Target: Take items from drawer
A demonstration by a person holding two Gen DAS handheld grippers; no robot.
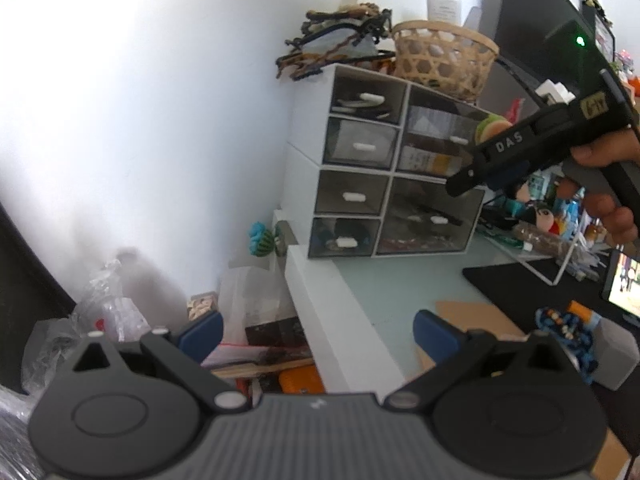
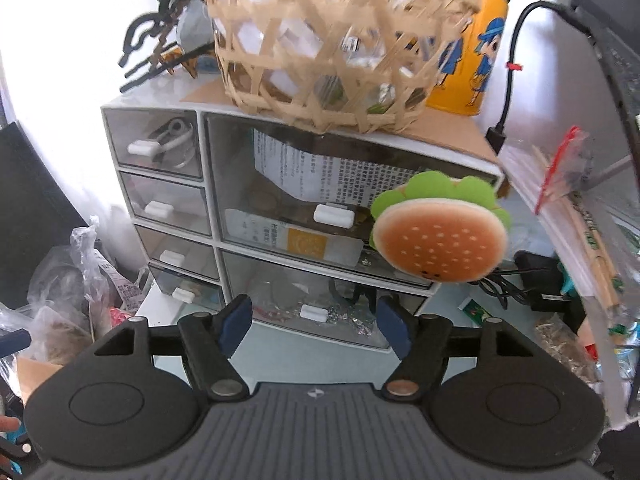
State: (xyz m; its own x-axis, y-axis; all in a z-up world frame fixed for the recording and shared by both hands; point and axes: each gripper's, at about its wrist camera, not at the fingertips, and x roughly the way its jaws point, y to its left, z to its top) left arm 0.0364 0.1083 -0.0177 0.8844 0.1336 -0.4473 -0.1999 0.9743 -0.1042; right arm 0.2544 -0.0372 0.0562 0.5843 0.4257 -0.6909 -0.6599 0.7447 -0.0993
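A white drawer cabinet (image 1: 304, 128) with smoky clear drawers stands on the desk; it also shows in the right wrist view (image 2: 212, 184). All drawers look closed. My right gripper (image 2: 314, 330) is open and empty, just in front of the lower right drawer (image 2: 320, 300) with its white handle (image 2: 313, 312). In the left wrist view the right gripper (image 1: 460, 186) reaches toward that drawer (image 1: 428, 220). My left gripper (image 1: 316, 338) is open and empty, held back over the desk's left edge.
A woven basket (image 2: 320, 40) sits on the cabinet, with a yellow cartoon tin (image 2: 476, 60) behind. A burger-shaped plush (image 2: 438, 236) hangs by the right drawers. A black cable (image 2: 508, 92), bagged chopsticks (image 2: 592, 232) and clutter lie right; plastic bags (image 2: 80, 272) left.
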